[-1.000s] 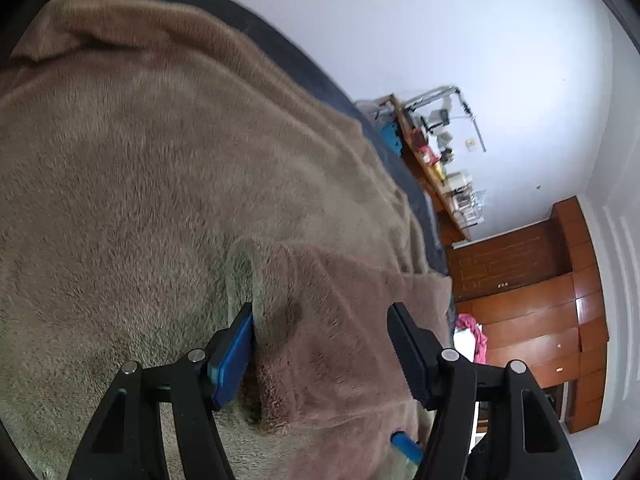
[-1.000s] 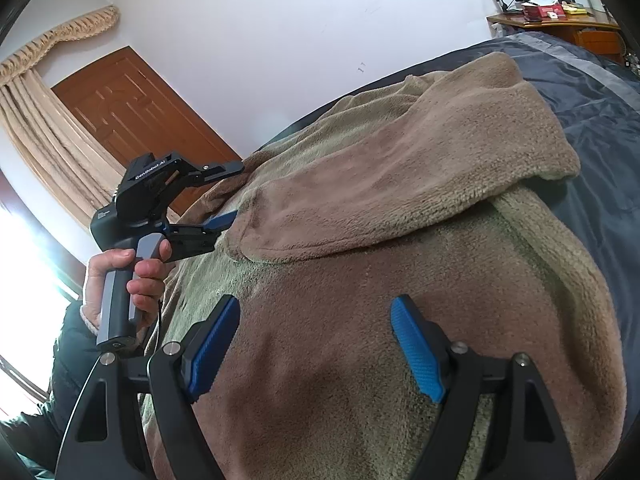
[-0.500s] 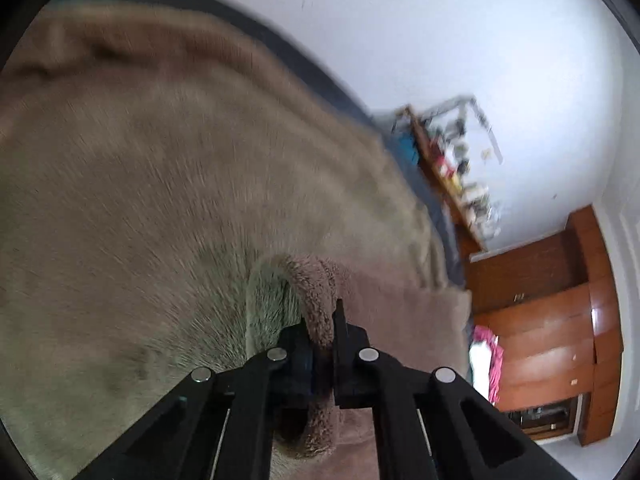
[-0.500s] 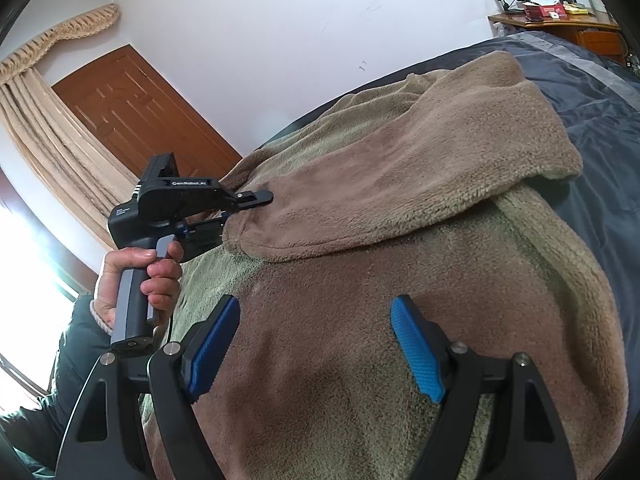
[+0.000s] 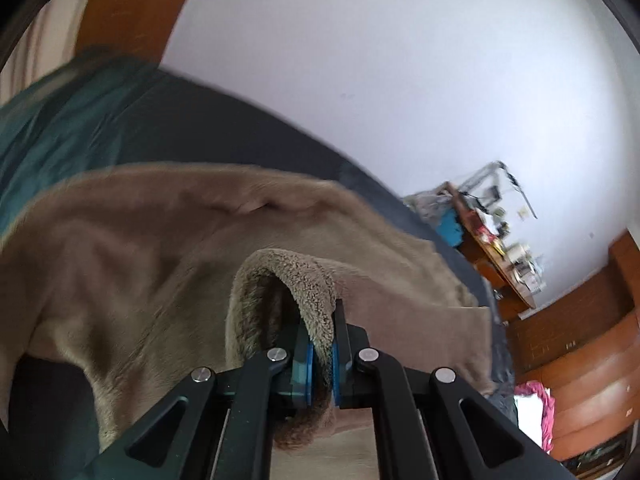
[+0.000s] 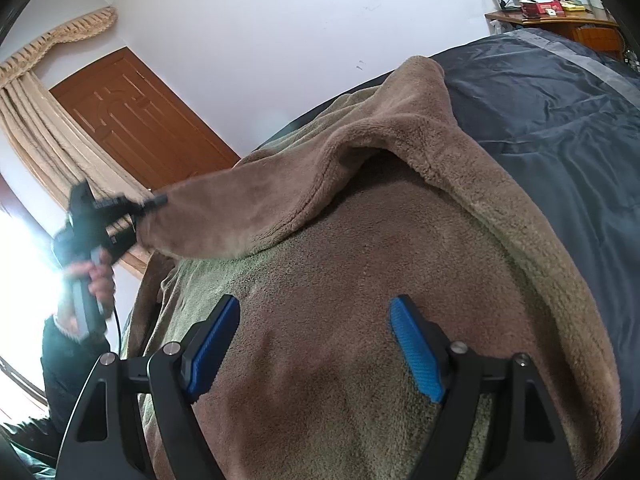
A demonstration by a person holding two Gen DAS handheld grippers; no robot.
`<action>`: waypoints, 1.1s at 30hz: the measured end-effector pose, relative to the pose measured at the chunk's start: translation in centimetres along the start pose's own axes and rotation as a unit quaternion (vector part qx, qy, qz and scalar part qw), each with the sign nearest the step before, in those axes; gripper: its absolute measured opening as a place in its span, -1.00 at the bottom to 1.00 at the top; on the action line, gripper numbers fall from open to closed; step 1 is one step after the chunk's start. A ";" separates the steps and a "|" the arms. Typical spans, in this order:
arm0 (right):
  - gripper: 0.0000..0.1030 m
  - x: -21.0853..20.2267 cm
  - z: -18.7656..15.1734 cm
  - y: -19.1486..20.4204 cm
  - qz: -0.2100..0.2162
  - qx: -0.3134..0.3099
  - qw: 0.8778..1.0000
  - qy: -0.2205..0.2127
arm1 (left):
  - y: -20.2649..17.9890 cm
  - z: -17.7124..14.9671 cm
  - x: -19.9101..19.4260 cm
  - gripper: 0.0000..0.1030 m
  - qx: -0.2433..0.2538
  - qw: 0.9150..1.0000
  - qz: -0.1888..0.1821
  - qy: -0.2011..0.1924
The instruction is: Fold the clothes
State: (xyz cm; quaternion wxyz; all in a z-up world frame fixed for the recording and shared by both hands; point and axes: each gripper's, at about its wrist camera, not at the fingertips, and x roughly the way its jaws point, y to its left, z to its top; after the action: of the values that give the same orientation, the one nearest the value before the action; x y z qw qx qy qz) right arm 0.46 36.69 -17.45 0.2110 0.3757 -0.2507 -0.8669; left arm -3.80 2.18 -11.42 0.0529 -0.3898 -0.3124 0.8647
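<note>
The right gripper [image 6: 314, 346] hangs released, its blue pads spread wide over the brown fleece garment [image 6: 360, 280] that lies across the bed [image 6: 560, 128]. Toward ten o'clock, the left gripper [image 5: 320, 354] is clenched on the garment's sleeve cuff [image 5: 308, 280], lifted clear of the body. A wooden door [image 6: 136, 120] stands beyond.

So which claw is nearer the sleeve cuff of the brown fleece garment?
Left. The left claw is shut on the sleeve cuff, lifting it. The right claw hangs open over the garment's body, apart from the cuff.
</note>
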 end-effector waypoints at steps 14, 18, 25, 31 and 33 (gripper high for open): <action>0.58 -1.3 -0.2 0.6 -0.057 -0.009 0.998 0.013 | 2.3 1.0 1.9 -0.87 -0.022 0.999 -0.023 -0.011; 0.58 -3.7 2.4 3.9 -0.159 -0.127 0.979 0.001 | 2.8 0.9 3.0 -0.87 -0.033 0.999 -0.041 0.004; 0.65 2.8 7.5 4.3 -0.314 -0.258 0.913 0.049 | 4.6 0.7 4.1 -0.87 -0.059 0.996 -0.060 0.021; 0.65 7.3 10.3 0.2 -0.380 -0.235 0.892 0.071 | 4.9 0.6 4.6 -0.87 -0.053 0.997 -0.044 0.021; 0.65 6.3 11.4 -1.6 -0.400 -0.205 0.892 0.055 | 5.2 0.3 4.9 -0.87 -0.054 0.998 -0.029 0.020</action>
State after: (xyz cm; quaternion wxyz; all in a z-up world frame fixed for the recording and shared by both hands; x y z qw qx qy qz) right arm -12.37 37.59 -15.09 -0.0683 0.4395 0.1160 -0.8881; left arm -6.59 -0.53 -17.43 0.0631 -0.3998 -0.3686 0.8368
